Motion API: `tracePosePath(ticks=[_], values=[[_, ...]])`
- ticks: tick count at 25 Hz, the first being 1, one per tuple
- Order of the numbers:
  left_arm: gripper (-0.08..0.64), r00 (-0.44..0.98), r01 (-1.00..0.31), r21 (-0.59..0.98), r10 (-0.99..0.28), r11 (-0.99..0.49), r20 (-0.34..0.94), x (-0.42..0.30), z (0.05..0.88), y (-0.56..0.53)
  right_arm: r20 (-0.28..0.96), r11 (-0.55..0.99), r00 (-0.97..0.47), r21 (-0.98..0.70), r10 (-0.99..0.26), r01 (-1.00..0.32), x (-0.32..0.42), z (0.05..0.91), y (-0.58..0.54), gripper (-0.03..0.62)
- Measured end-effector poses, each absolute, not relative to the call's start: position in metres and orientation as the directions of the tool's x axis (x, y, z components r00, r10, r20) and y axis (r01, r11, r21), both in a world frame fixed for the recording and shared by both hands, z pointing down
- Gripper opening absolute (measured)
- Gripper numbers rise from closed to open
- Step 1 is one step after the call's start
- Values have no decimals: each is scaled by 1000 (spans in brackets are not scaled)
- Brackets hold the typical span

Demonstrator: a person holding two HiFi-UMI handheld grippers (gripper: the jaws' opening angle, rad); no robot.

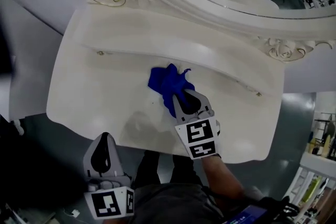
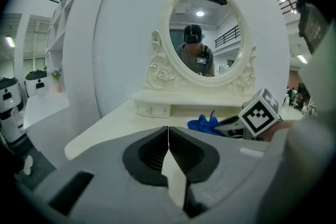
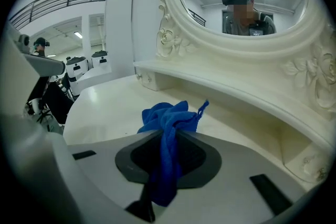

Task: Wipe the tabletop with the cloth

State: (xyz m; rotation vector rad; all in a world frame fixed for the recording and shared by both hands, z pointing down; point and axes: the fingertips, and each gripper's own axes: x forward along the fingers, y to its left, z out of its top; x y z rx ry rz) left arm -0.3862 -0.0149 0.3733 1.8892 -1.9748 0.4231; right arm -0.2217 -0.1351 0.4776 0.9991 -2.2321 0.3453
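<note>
**A:** Where is the cloth?

**B:** The blue cloth [image 1: 169,86] lies bunched on the cream tabletop [image 1: 100,97], roughly mid-width and a little in front of the raised ledge [image 1: 220,63] at the back. Most of it is heaped in a crumpled mound with one thin corner sticking up.

**A:** Is anything holding it?

**B:** Yes, the right claw [image 3: 169,136]. In the right gripper view a twisted strip of the cloth runs down between its two jaws, and they pinch it with only that narrow gap between them. The rest of the cloth spills out ahead of the tips onto the surface.

**A:** How does that claw sit?

**B:** In the head view it reaches in from the front edge, pointing toward the back left, with its marker cube [image 1: 198,138] trailing over the tabletop near that edge.

**A:** And the other one?

**B:** The left claw [image 1: 103,145] is off the tabletop, in front of its front edge, over the grey floor [image 1: 47,165] and well apart from the cloth. Its jaws are pressed together with nothing between them.

**A:** What is behind all that?

**B:** An oval mirror [image 2: 203,39] in a carved cream frame stands on the ledge. It reflects the person [image 2: 195,55].
</note>
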Motion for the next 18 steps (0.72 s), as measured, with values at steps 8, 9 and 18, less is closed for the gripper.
tracePosePath(ticks=[8, 9, 18], values=[[17, 12, -999, 34, -884, 4, 467, -368, 372, -27, 674, 643, -470, 9, -570, -766, -203, 484, -135, 67], [17, 20, -999, 34, -884, -4, 467, -365, 372, -28, 673, 638, -468, 7, -573, -770, -201, 484, -134, 67], [17, 100, -995, 31, -877, -96, 470, -302, 374, -51, 671, 582, -437, -11, -599, -813, -141, 487, -138, 67]])
